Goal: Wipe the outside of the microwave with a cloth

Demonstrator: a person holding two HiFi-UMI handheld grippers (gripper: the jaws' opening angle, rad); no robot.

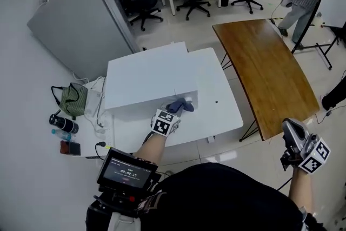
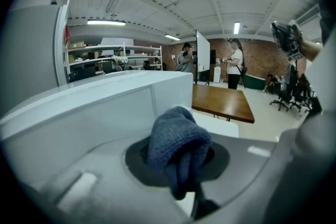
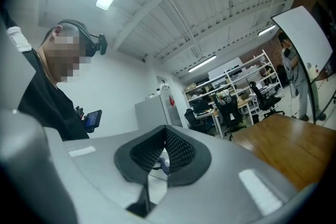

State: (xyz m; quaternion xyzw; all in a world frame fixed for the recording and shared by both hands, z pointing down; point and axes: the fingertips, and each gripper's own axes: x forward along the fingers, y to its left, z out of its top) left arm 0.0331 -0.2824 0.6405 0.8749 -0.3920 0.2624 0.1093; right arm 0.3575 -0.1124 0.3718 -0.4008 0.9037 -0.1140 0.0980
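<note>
Cloth [image 1: 180,105] is clamped in the left gripper [image 1: 174,111], at the front right corner of the microwave [image 1: 146,81] on the table [image 1: 219,113]. Best to keep flat, firm contact and sweep overlapping strokes across the front, then the top and sides. The right gripper [image 1: 288,128] hangs well off right, jaws together on nothing, while a bag [image 1: 73,99] and cables [image 1: 99,113] crowd the left side.

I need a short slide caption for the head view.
Left gripper holds a blue cloth at the white microwave's front corner; right gripper hangs aside, empty.
</note>
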